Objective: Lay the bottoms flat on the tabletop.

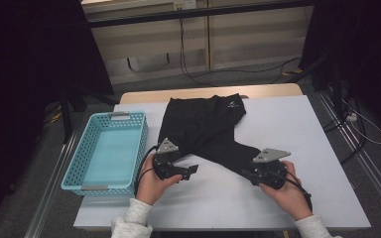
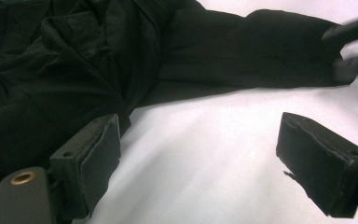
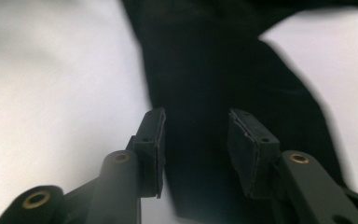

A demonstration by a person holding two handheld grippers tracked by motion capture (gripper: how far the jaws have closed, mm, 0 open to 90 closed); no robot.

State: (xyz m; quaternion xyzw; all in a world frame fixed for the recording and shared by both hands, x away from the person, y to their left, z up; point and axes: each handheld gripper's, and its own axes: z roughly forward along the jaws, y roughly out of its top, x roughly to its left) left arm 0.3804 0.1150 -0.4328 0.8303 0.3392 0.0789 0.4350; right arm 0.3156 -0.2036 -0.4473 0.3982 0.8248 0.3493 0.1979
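Two grippers work a black garment [image 1: 209,130] spread on the table [image 1: 287,129]. Left gripper [image 2: 200,158]: jaws wide apart, empty, the cloth just beyond its left pad. Right gripper [image 3: 196,149]: jaws parted astride the leg end, not pinching, apparently positioned to grasp it.

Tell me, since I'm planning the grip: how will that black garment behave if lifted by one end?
The black garment lies flat and creased on the white table, so it will probably droop limply. Its smooth, slightly shiny cloth may slip between pads. It looks light; most would likely drag behind.
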